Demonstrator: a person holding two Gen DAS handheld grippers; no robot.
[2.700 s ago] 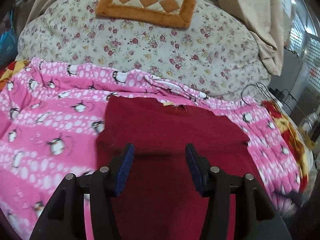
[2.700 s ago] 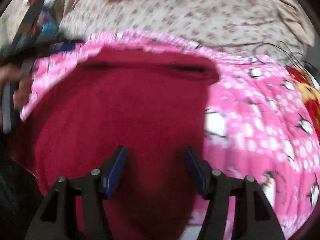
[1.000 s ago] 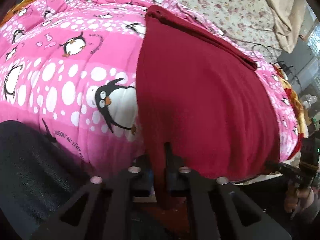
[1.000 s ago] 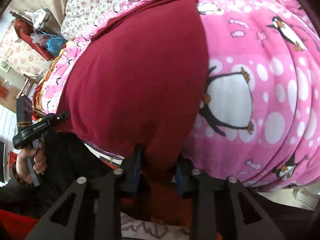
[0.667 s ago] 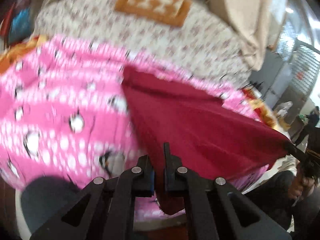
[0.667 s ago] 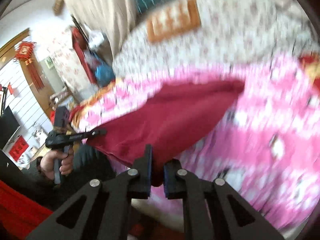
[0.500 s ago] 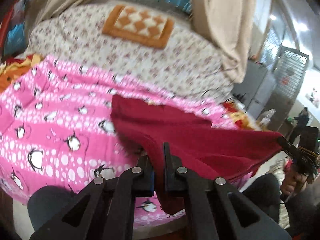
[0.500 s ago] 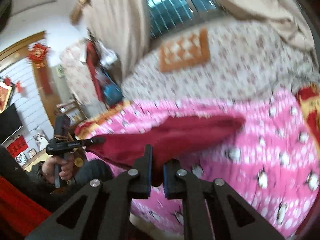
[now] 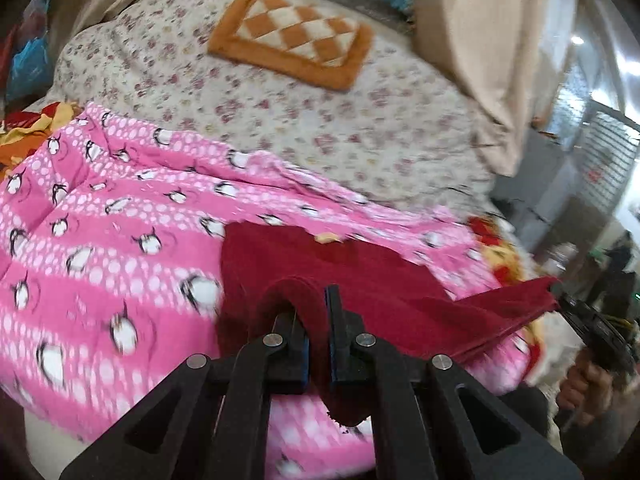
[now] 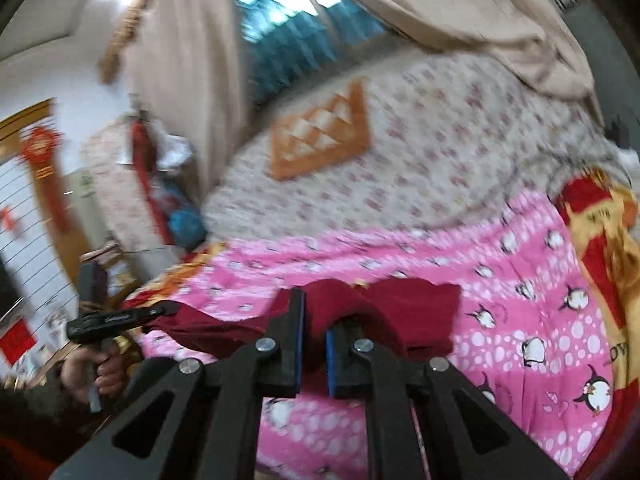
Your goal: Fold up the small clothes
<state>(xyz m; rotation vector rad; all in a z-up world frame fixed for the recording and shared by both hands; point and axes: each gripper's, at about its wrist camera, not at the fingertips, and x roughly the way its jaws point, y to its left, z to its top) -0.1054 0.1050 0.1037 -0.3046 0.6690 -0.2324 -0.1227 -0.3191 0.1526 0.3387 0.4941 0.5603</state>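
Pinching the red garment (image 9: 360,280) (both corners): left claw (image 9: 316,344), right claw (image 10: 314,344).

The dark red garment (image 9: 360,276) is soft, matt cloth with a fuzzy nap. The pink penguin blanket (image 9: 104,248) looks like plush fleece. The fingers (image 9: 340,344) are matt black plastic with small shiny metal rivets and blue pads.

A pink penguin-print blanket (image 9: 120,248) spreads across the bed just ahead of and below the claw. Beyond it lies a cream floral quilt (image 9: 280,120), with an orange-and-white checkered cushion (image 9: 292,40) resting on top, farther ahead. Beige curtains (image 9: 480,60) hang beyond, up to the right.
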